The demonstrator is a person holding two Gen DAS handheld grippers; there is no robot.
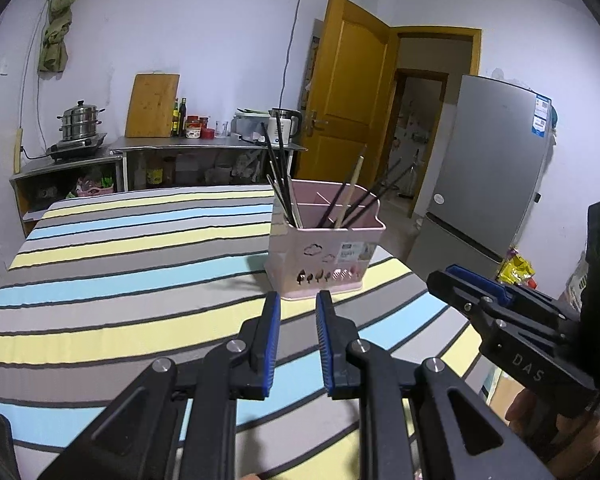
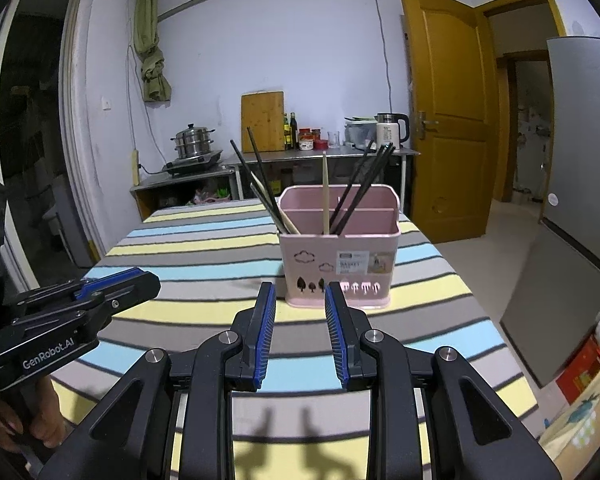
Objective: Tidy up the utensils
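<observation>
A pink utensil basket (image 1: 324,258) (image 2: 338,264) stands on the striped table, with dividers inside. Several black chopsticks (image 1: 278,168) (image 2: 362,184) and pale wooden ones (image 1: 350,194) (image 2: 325,192) lean upright in it. My left gripper (image 1: 298,300) is open and empty, just short of the basket's front base. My right gripper (image 2: 300,290) is open and empty, also just before the basket's front. Each gripper shows in the other's view: the right gripper at the right side of the left wrist view (image 1: 460,280), the left gripper at the left side of the right wrist view (image 2: 136,280).
The table has a striped cloth (image 1: 120,264) (image 2: 204,248). Behind it a steel counter (image 1: 204,145) carries a steamer pot (image 1: 80,122), a cutting board (image 1: 153,106), bottles and a kettle (image 1: 286,124). A grey fridge (image 1: 488,168) and an orange door (image 1: 352,92) are to the right.
</observation>
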